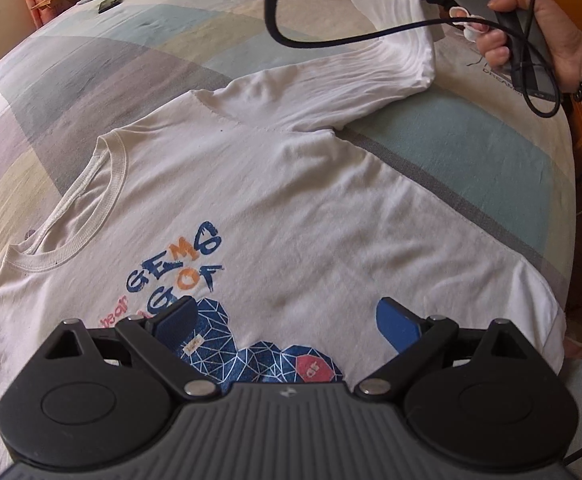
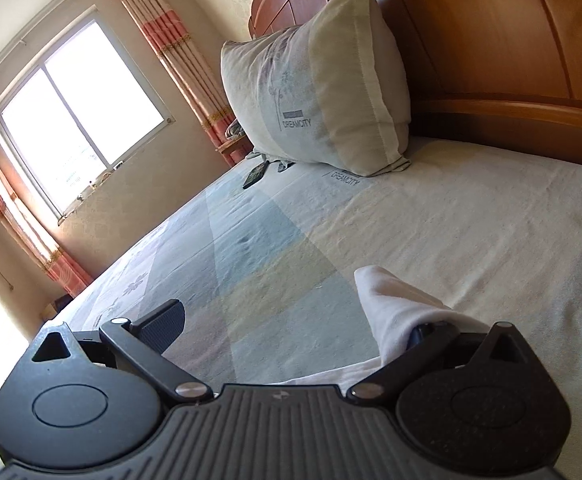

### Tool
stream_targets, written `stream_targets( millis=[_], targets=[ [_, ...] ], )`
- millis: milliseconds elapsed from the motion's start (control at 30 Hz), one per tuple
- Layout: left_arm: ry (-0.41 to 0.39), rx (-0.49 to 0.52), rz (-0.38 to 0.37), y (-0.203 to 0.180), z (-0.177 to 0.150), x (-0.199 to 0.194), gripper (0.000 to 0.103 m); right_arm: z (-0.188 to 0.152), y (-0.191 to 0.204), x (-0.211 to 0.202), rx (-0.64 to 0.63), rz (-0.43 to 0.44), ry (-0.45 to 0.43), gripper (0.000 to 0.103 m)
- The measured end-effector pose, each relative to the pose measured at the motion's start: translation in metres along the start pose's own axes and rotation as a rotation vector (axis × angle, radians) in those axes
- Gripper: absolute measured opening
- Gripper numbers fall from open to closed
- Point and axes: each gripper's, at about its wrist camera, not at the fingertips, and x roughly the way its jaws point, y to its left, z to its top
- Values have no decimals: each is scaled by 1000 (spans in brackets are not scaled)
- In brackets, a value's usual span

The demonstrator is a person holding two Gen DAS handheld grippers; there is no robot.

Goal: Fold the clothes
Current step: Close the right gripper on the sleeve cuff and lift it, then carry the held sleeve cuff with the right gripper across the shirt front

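A white T-shirt (image 1: 275, 200) is laid print-side up on the bed (image 1: 91, 64), its collar (image 1: 79, 216) turned to the left of the left wrist view and its body spread directly beneath the left claw (image 1: 291, 324). That claw is held above the chest print (image 1: 259, 348) with its jaws wide apart and nothing between them; whether the pads touch the cloth cannot be told.

One sleeve (image 1: 387, 60) is drawn out and away from the body, up toward the headboard end, so its long axis is seen to run from the shoulder seam to the far upper right of that view. Its cuff is draped over one finger of the right claw (image 2: 291, 328), which is gripped by a person's hand (image 1: 539, 36). In the right wrist view the jaws stand apart, with the cuff (image 2: 395, 308) wrapped over the right-side finger only and the left-side finger (image 2: 163, 324) bare, so the sleeve is judged to be hooked rather than pinched.

The sleeve end is therefore carried by the right claw, while the left claw is the nearer one to the shirt body. A fold of the sleeve inward would have to be made back along that axis, toward the chest, with the body likely needing to be steadied from the left side
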Motion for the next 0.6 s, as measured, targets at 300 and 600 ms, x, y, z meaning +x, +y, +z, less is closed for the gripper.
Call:
stream_targets(
  millis=[300,600],
  targets=[
    [26,-43,9,37,-45,-30,96,-18,66,19,-37,32,18,103],
    [58,-89,18,71,-89,-52,96,-55,133,45,-51,88,73,103]
  ],
)
